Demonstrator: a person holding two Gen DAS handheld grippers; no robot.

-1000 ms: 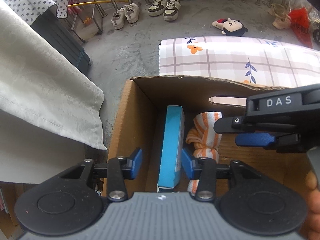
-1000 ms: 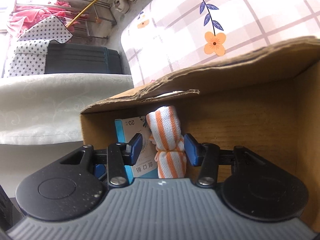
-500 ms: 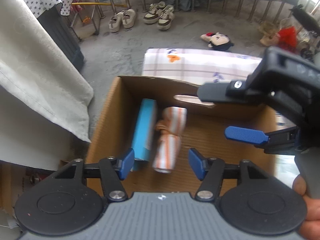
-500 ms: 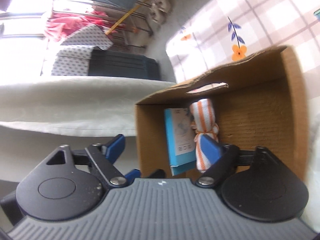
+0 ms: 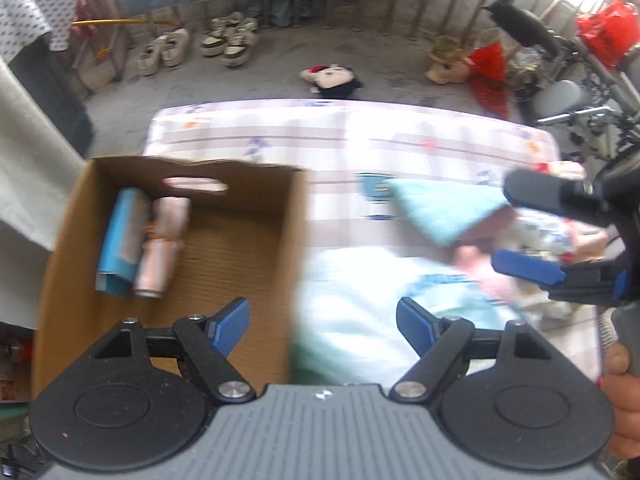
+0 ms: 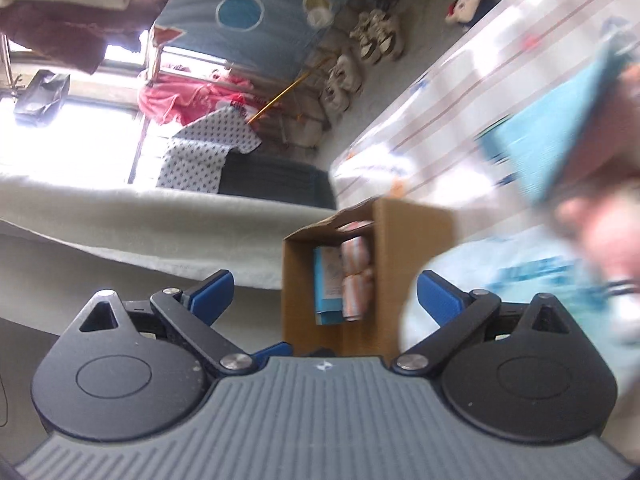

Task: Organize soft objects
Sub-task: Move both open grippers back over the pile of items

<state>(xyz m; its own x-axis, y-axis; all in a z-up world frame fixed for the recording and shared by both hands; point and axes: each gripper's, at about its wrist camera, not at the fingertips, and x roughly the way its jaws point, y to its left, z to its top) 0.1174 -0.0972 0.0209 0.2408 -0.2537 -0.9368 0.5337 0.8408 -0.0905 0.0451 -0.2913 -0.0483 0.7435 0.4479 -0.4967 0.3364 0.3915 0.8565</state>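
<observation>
Both grippers, left (image 5: 323,326) and right (image 6: 325,295), stand wide and empty, their jaws having just spread. Just beyond, the box (image 5: 72,220) holds a blue packet (image 5: 120,236) and a striped roll (image 5: 162,248) lying side by side. Blurred soft items (image 5: 436,212) lie right of the box on the plaid sheet (image 5: 340,136). Farther off, a plush toy (image 5: 332,78) lies on the floor.

Matt corrugated cardboard box (image 5: 256,240). Inside, striped cloth roll (image 5: 162,248) beside smooth paper carton (image 5: 118,240). Checked cloth sheet (image 5: 340,136) beneath.
</observation>
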